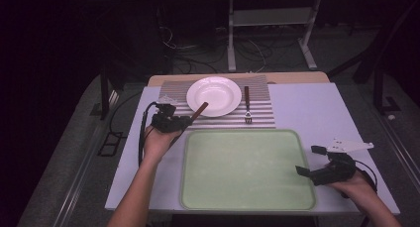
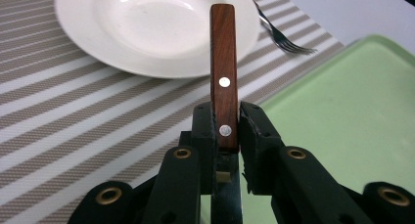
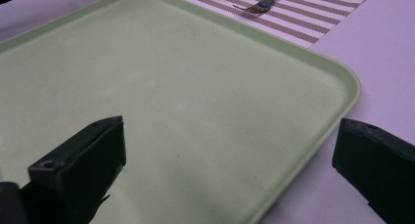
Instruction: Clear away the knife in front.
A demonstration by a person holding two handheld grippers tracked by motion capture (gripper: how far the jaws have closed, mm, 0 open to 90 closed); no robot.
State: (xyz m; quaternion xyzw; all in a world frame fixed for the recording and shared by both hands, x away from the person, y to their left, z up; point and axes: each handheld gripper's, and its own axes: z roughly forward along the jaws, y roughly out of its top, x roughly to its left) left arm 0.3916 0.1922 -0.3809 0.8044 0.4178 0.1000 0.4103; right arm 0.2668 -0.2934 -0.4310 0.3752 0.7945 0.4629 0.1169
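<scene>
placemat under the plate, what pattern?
Grey and white stripes on the placemat, clearest in the left gripper view.

The pale bench (image 1: 307,108) carries 2 things directly: a striped placemat (image 1: 218,119) at its far edge and a light green tray (image 1: 247,170) just in front of it, nearer the person. The tray's far rim runs along the placemat's near edge.

Dim room, dark surround; table lit from above; plate (image 2: 156,28) glare.
</scene>
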